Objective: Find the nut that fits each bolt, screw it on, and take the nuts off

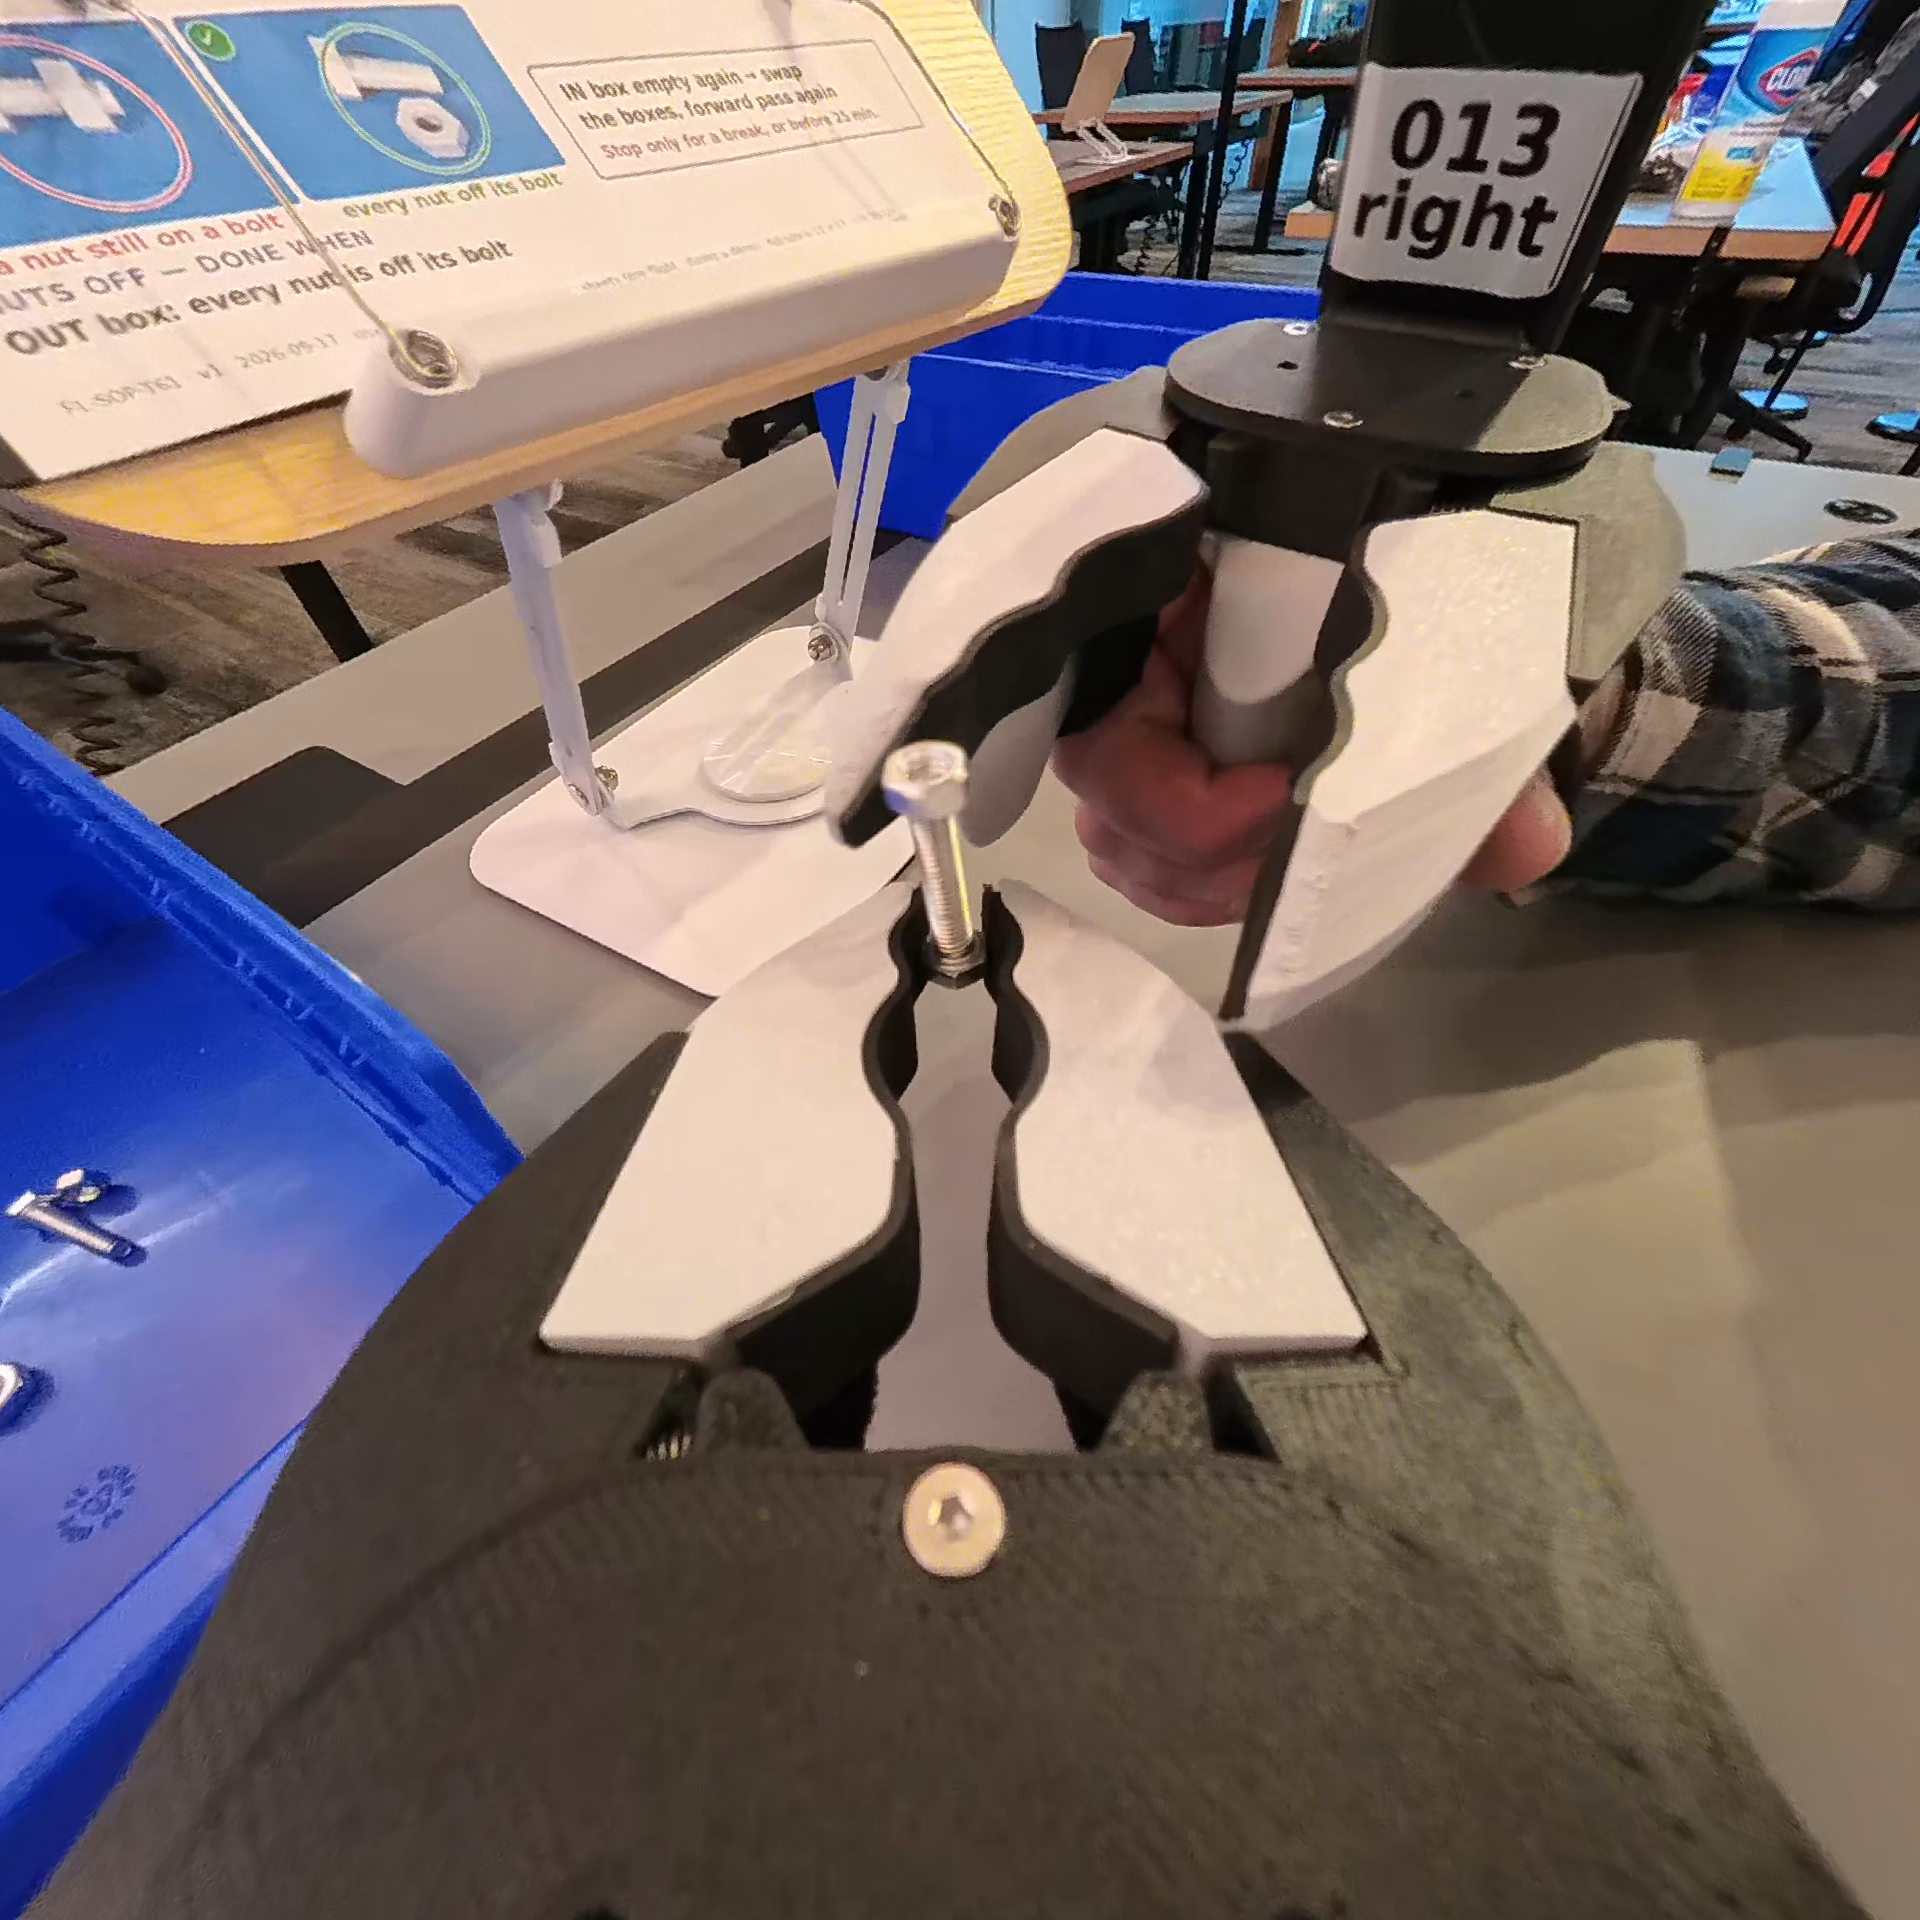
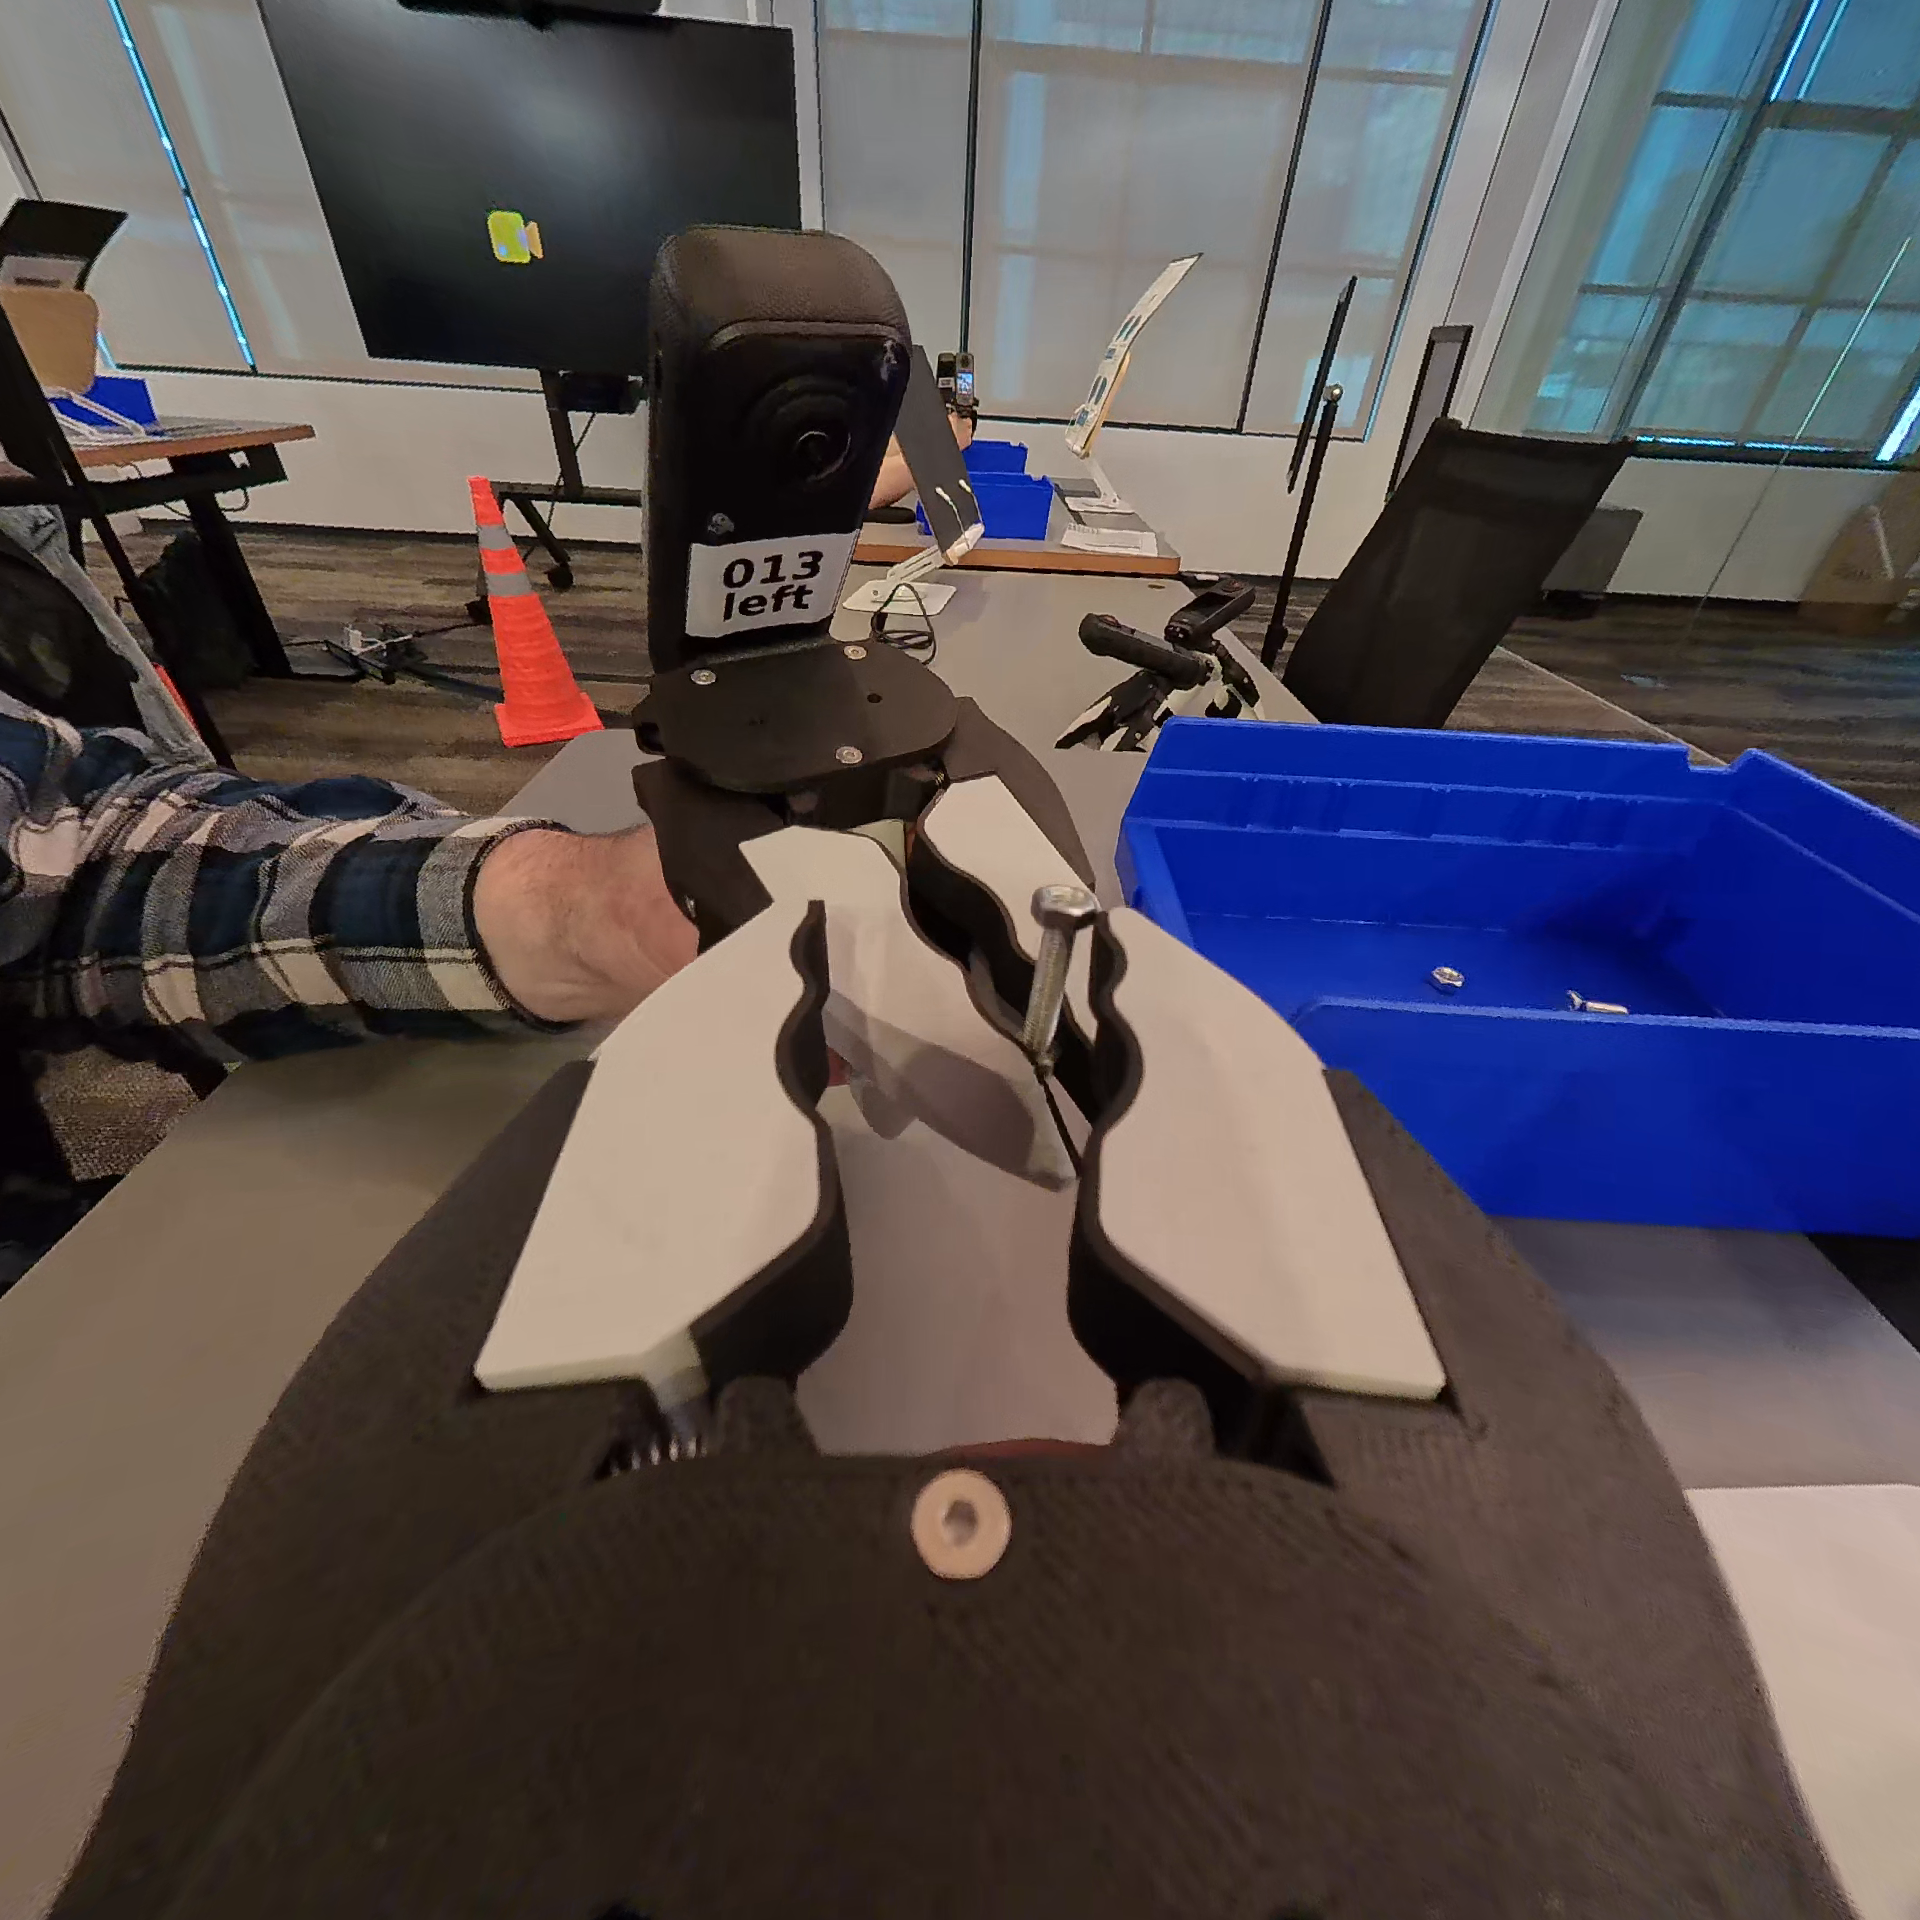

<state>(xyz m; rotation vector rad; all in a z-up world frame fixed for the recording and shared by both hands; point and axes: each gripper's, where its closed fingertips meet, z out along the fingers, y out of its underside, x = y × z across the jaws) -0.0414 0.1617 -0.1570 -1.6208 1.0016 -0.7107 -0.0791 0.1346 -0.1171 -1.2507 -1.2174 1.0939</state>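
Blue bin (plaid sleeve)

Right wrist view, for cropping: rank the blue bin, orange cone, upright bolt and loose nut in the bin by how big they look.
1. Blue bin
2. Orange cone, though it stands farther off
3. Bolt
4. Nut
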